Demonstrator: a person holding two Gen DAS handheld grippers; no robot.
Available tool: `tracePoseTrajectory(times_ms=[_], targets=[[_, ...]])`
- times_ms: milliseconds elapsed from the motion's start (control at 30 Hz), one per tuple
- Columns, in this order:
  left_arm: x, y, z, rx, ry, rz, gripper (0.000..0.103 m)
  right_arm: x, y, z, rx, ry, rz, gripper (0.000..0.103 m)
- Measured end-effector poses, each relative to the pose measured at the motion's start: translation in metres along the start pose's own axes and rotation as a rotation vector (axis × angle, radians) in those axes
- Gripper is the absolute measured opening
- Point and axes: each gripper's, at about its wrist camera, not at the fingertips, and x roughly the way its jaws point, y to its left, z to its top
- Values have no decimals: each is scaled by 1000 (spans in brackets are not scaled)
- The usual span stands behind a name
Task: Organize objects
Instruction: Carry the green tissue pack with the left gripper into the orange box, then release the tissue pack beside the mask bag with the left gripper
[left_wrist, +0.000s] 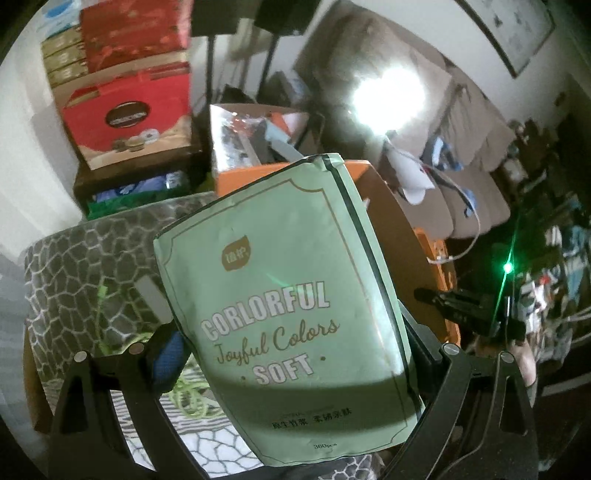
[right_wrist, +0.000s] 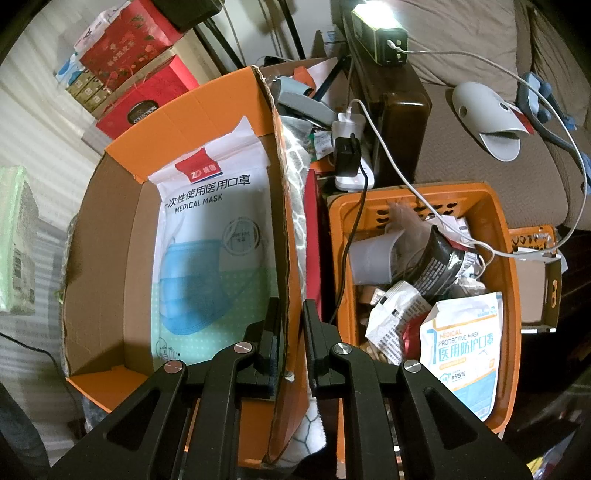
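My left gripper (left_wrist: 291, 350) is shut on a green tissue pack (left_wrist: 284, 302) printed "COLORFUL SOFT" and holds it upright in the air. The same pack shows at the left edge of the right wrist view (right_wrist: 16, 240). My right gripper (right_wrist: 291, 332) is shut on the right wall of an orange cardboard box (right_wrist: 122, 295), one finger inside and one outside. A white medical mask pack (right_wrist: 214, 240) lies flat inside that box. The box's orange side also shows behind the tissue pack in the left wrist view (left_wrist: 236, 177).
An orange plastic basket (right_wrist: 506, 288) right of the box holds a mask packet (right_wrist: 461, 354), wrappers and a grey cup. A power strip (right_wrist: 351, 155) with cables lies behind. Red gift boxes (left_wrist: 129, 114) are stacked at back left. A patterned cloth (left_wrist: 92, 266) covers the surface. A sofa (right_wrist: 461, 147) is at right.
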Motion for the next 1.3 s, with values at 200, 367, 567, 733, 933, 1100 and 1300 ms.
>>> tracePoseTrajectory(times_ms=[200, 367, 567, 733, 933, 1100, 1300], targets=[[24, -28, 2, 24, 41, 27, 96, 0, -1, 0, 0, 0, 0, 12], [51, -42, 10, 38, 76, 80, 96, 0, -1, 0, 0, 0, 0, 12], [79, -57, 5, 85, 126, 142, 96, 0, -1, 1, -2, 0, -1, 12], [98, -66, -12, 125, 168, 199, 96, -1, -2, 1, -1, 0, 0, 12], [119, -66, -32, 125, 219, 244, 96, 0, -1, 1, 0, -1, 1, 12], [128, -63, -41, 99, 240, 271, 97, 0, -1, 1, 0, 0, 1, 12], [122, -71, -46, 115, 214, 321, 95, 2, -2, 0, 1, 2, 1, 12]])
